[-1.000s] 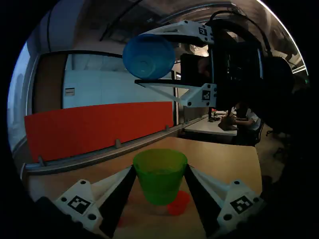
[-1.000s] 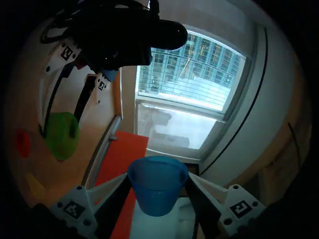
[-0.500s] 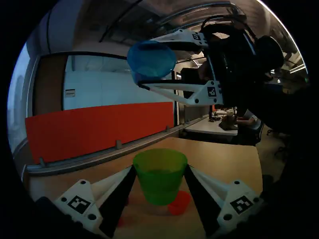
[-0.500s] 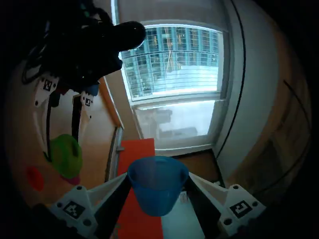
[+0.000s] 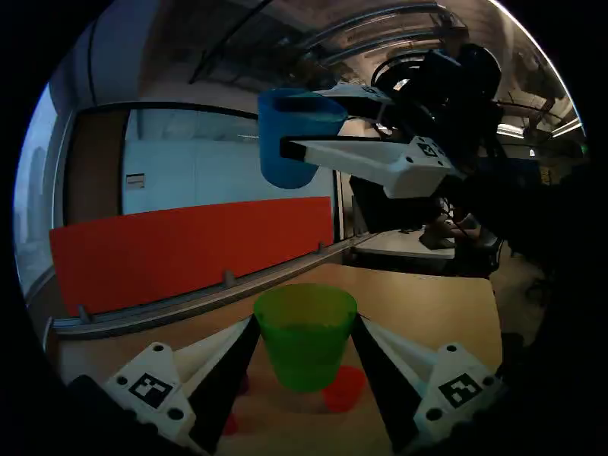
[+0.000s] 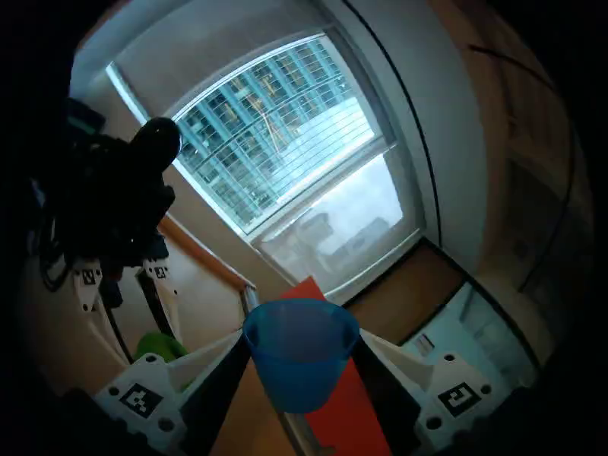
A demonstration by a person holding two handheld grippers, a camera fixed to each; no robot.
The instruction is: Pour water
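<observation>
The blue cup has come back from its tip; a second ago it lay on its side in the air, round end toward the left gripper view, and now it sits close to upright, rim up, high above the green cup and well apart from it; the right gripper has it pinched between both fingers, one on each side of the wall; the green cup has not shifted, down at the wooden table with the left gripper closed in on its two sides; in the right gripper view the room has swung round, the window now slanting across the top; there the green cup is mostly hidden behind a white finger; a red disc on the table is half covered by the green cup; whether either cup holds water is hard to make out in this dim light; the hand behind the right gripper is a dark blur.
</observation>
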